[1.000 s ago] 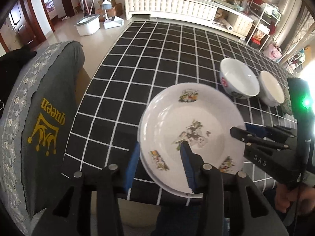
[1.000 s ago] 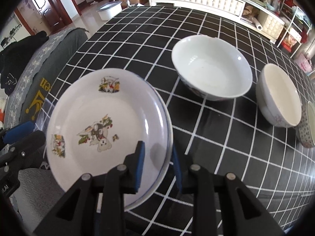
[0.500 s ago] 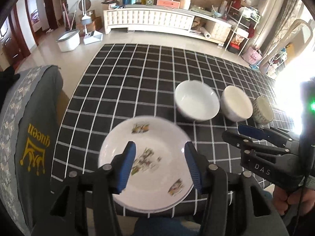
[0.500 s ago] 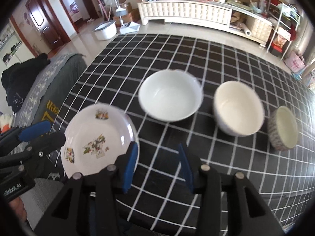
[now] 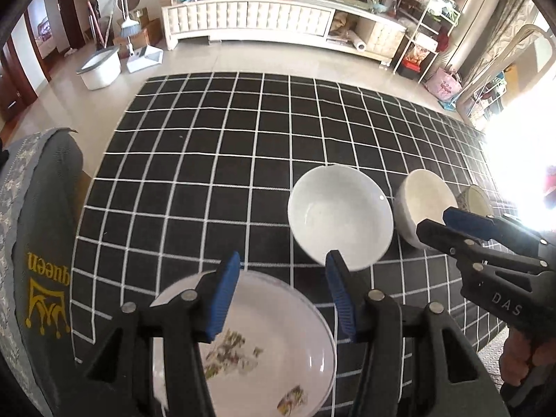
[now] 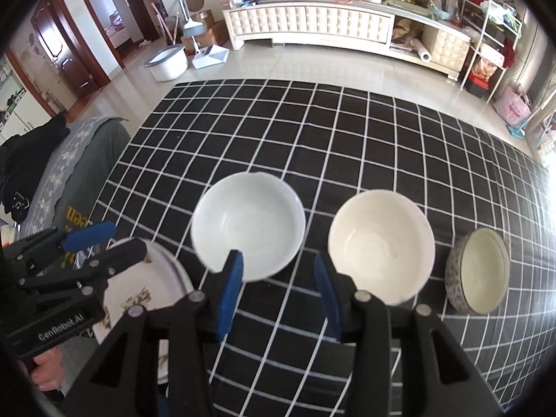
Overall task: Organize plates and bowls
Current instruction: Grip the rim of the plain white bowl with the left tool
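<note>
A white plate with cartoon prints (image 5: 264, 340) lies at the near left edge of the black checked table (image 5: 222, 160), stacked on another plate. It also shows in the right wrist view (image 6: 149, 292). My left gripper (image 5: 283, 288) is open and empty above the plate. A white bowl (image 6: 248, 229), a cream bowl (image 6: 382, 245) and a small patterned bowl (image 6: 481, 274) stand in a row. My right gripper (image 6: 278, 288) is open and empty, raised in front of the two larger bowls.
A grey cushion with yellow "queen" print (image 5: 38, 264) lies off the table's left edge. Beyond the table are a tiled floor, a white basin (image 6: 166, 62) and a long white cabinet (image 6: 312, 24).
Both grippers let go of the plate, opened wide and pulled up and back. The plate now rests at the table's near edge.
</note>
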